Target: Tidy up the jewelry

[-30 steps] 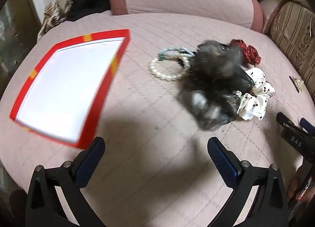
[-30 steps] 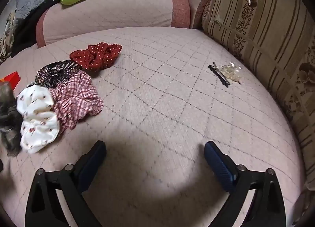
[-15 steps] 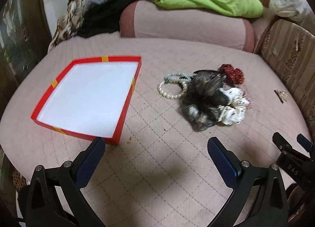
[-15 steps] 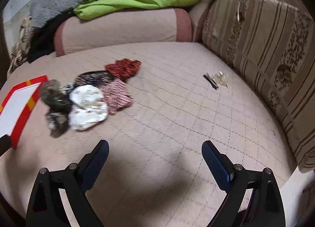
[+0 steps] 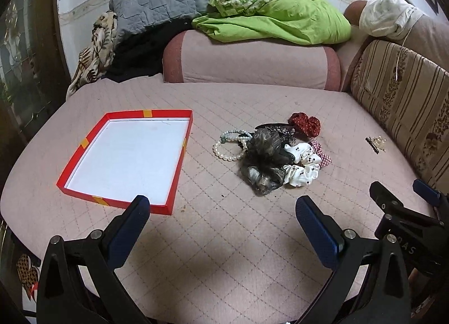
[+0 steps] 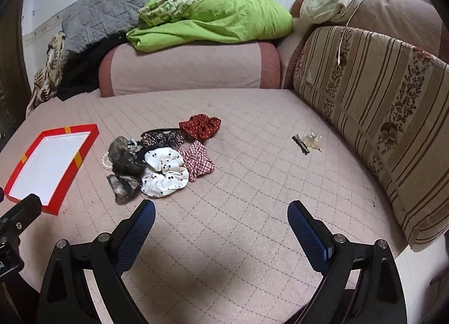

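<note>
— What are your tongs doing?
— My left tongs point(image 5: 221, 213) and right tongs point(image 6: 221, 216) both hang spread wide with nothing held, above the quilted sofa seat point(image 5: 224, 239).
— The jewelry?
— The pearl bracelet point(image 5: 227, 151) lies against the scrunchie pile point(image 5: 277, 155), right of the red tray point(image 5: 179, 161).

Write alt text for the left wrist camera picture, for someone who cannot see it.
A shallow red box, white inside and holding nothing, lies on a pink quilted cushion left of a heap of scrunchies and a pearl bracelet. The left gripper frames the bottom, open and holding nothing, with the right gripper at the right edge.
</note>
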Motion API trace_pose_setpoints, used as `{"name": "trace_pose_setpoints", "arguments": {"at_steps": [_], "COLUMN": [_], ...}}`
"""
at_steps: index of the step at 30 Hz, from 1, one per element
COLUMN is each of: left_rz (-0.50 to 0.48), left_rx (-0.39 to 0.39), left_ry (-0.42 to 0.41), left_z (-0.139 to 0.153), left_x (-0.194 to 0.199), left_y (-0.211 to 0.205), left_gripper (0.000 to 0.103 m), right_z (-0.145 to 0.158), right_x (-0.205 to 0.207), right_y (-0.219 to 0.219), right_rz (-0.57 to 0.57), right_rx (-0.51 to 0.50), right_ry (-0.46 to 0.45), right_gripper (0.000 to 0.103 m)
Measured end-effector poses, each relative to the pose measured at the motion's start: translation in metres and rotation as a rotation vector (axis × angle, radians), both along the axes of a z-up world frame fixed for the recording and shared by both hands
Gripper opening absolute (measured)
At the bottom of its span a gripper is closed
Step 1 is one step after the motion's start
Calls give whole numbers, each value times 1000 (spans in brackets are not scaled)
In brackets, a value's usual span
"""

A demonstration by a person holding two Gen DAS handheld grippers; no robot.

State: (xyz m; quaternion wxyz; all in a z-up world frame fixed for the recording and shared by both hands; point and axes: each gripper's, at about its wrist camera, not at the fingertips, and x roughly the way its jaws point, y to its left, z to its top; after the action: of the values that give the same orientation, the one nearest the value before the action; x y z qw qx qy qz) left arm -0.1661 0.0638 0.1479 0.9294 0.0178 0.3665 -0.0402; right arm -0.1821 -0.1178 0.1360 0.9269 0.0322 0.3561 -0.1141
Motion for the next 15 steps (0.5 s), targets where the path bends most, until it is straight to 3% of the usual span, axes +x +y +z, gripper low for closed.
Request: {"name": "trace_pose_setpoints", "arguments": {"at_steps": [15], "left_rz": [8], "left_rx": [-15], "left_ry": [-43], "left_z": [16], "left_x": [-19], "left_y": [5], "left_gripper": [103], "right_z": [23], "right_x": [-19], "right_y": [6], "right_rz": [2], "right_rx": [-9], "right_ry": [-55], "right_gripper": [97]}}
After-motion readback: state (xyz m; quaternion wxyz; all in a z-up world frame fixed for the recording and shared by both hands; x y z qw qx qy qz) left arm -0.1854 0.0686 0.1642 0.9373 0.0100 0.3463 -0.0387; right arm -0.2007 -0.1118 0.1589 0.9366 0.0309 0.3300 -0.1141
